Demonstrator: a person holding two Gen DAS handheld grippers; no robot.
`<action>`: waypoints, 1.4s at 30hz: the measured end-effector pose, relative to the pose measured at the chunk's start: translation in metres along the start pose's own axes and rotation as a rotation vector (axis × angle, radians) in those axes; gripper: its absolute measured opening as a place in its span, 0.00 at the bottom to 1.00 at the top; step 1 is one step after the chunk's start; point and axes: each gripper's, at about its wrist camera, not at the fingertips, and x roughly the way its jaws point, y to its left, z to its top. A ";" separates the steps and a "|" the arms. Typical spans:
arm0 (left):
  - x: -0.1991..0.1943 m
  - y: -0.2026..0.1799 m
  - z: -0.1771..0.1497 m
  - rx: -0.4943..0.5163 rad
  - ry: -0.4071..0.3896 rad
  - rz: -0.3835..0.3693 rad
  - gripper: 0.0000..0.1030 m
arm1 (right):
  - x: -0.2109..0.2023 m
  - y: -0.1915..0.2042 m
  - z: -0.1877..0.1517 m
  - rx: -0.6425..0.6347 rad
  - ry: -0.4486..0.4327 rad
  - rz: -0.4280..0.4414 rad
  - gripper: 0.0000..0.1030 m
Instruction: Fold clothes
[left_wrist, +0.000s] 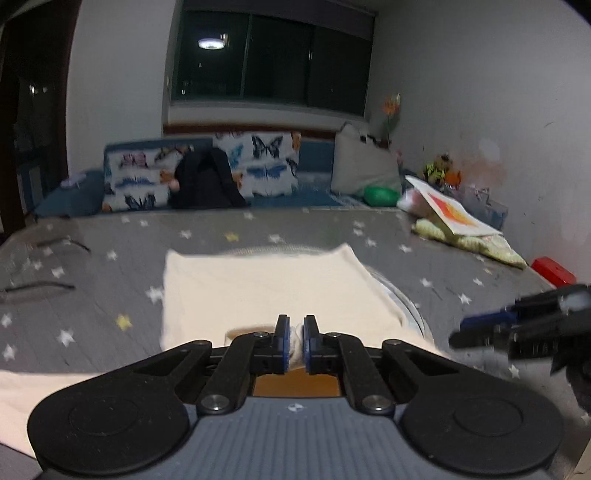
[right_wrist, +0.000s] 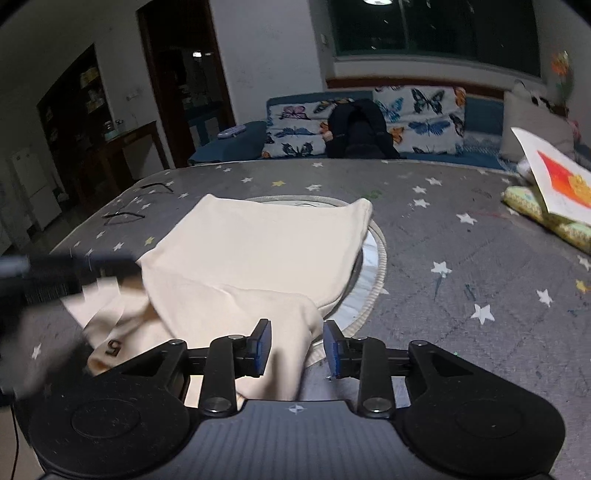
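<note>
A cream garment (left_wrist: 266, 288) lies partly folded on the grey star-print bedspread (left_wrist: 110, 317), over a round pale-rimmed mat (right_wrist: 375, 258). My left gripper (left_wrist: 295, 343) is shut, and a bunch of the cream fabric shows between its blue pads at the garment's near edge. In the right wrist view the garment (right_wrist: 258, 251) has a rumpled near part with a dark "5" mark (right_wrist: 112, 346). My right gripper (right_wrist: 297, 347) stands open, and a fold of the fabric runs between its spread fingers. Each gripper appears blurred in the other's view, the right gripper (left_wrist: 517, 325) and the left gripper (right_wrist: 55, 273).
Butterfly-print cushions (left_wrist: 258, 166) and a black backpack (left_wrist: 207, 181) stand at the bed's far end. At the right lie a green bowl (left_wrist: 380, 195), a picture book (left_wrist: 450, 210) on a yellow-green cushion (left_wrist: 480, 243), and a red box (left_wrist: 554, 271). Thin dark items (left_wrist: 40, 288) lie at the left.
</note>
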 end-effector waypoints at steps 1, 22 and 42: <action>0.000 0.002 0.000 0.002 0.003 0.007 0.06 | 0.000 0.004 -0.002 -0.021 -0.004 0.002 0.34; 0.018 0.016 -0.025 0.021 0.119 0.073 0.16 | 0.054 0.015 0.014 0.018 0.036 0.049 0.31; -0.016 0.057 -0.047 -0.077 0.113 0.136 0.38 | 0.057 0.075 0.017 -0.186 0.048 0.073 0.31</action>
